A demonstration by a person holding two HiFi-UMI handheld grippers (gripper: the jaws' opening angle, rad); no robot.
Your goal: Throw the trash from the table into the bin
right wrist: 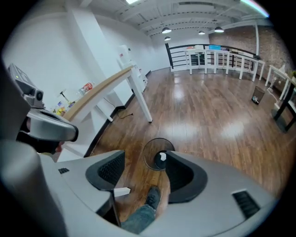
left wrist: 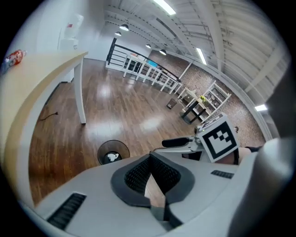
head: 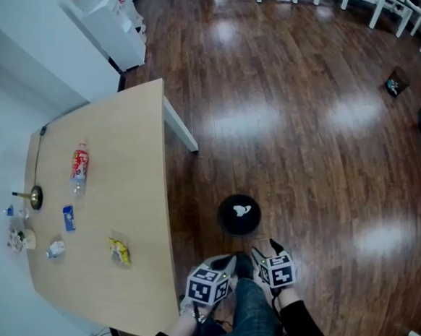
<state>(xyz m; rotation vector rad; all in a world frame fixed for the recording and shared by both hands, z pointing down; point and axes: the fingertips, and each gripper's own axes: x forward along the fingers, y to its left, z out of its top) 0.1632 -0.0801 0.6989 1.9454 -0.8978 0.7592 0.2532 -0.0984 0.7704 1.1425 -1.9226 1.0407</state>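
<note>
On the wooden table (head: 124, 157) at the left lie a bottle with a red label (head: 79, 166), a small blue carton (head: 69, 218), a yellow wrapper (head: 120, 251) and a white crumpled scrap (head: 56, 249). The round black bin (head: 239, 214) stands on the floor to the right of the table, with a white piece of trash (head: 241, 209) inside. Both grippers hang just this side of the bin, off the table. My left gripper (left wrist: 150, 156) is shut and holds nothing. My right gripper (right wrist: 143, 169) stands open and empty, and the bin (right wrist: 157, 152) shows through its gap.
A brass round object (head: 34, 198) and a small cup-like item (head: 20, 239) sit near the table's left edge. A white cabinet (head: 116, 29) stands past the table's far end. My leg and shoe (right wrist: 151, 196) are below the right gripper. Dark wooden floor spreads to the right.
</note>
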